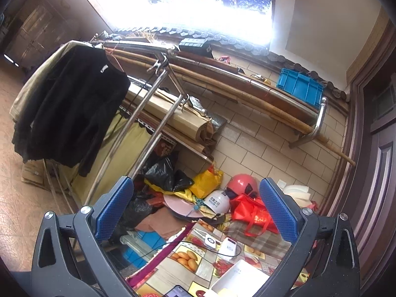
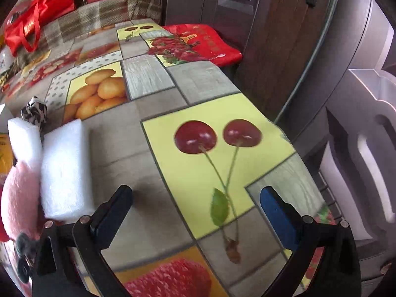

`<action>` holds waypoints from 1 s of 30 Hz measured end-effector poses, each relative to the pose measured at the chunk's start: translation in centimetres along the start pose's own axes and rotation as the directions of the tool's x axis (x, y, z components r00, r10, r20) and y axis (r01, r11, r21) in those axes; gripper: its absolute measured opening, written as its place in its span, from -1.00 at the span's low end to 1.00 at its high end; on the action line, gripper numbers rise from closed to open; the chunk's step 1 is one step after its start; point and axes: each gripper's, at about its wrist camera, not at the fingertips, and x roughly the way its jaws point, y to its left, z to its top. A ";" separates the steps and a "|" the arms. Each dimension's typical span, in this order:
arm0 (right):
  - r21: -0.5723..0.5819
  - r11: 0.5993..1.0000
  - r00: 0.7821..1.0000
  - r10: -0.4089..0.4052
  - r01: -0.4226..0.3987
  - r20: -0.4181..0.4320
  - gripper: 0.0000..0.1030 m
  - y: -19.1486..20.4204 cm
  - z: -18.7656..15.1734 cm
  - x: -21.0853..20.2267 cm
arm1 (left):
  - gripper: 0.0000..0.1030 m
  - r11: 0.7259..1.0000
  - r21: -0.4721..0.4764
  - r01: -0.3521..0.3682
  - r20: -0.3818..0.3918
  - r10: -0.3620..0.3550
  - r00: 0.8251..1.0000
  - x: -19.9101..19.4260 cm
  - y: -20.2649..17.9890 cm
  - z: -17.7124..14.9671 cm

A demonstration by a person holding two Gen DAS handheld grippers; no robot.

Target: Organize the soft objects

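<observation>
Right wrist view shows the right gripper with its fingers spread wide and nothing between them, hanging low over the tabletop with the fruit-print cloth. The soft things lie off to its left side: a white foam block, a second white foam piece just behind it, a pink plush toy touching the foam at the frame edge, and a small black-and-white cloth ball further back. I judge that the first risk is the aim: the gripper points at bare cloth, so closing now would catch nothing, or pinch the tablecloth and drag it. The foam block also looks light and springy; a grip at its corner could make it pop out or push the plush toy, which sits near the tabletop's border. Left wrist view shows the left gripper also with its fingers apart and empty, raised and looking toward the cluttered corner, with a white tray low in the frame, near a white power bank and its black cable. If the tray is the place for the soft things, which I cannot confirm, a careless swing of the left gripper could hook that cable and pull the small devices along. The right edge of the tabletop is close, so anything nudged that way may fall.
</observation>
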 end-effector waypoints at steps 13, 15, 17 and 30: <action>0.041 0.998 0.999 0.040 -0.042 0.032 1.00 0.0 -0.7 -0.3 | 1.00 0.996 -0.006 -0.086 0.158 0.086 0.984 -5.3 2.5 3.7; 0.043 0.998 0.999 0.043 -0.044 0.031 1.00 -0.1 -0.7 -0.3 | 1.00 0.996 -0.008 -0.092 0.173 0.092 0.981 -6.0 2.9 4.3; 0.043 0.998 0.999 0.043 -0.044 0.031 1.00 -0.2 -0.7 -0.3 | 1.00 0.994 -0.007 -0.107 0.188 0.107 0.976 -6.9 3.4 4.9; 0.043 0.998 0.999 0.043 -0.044 0.031 1.00 -0.1 -0.7 -0.3 | 0.99 0.899 -0.304 -0.315 0.452 0.427 0.783 -13.0 13.6 12.1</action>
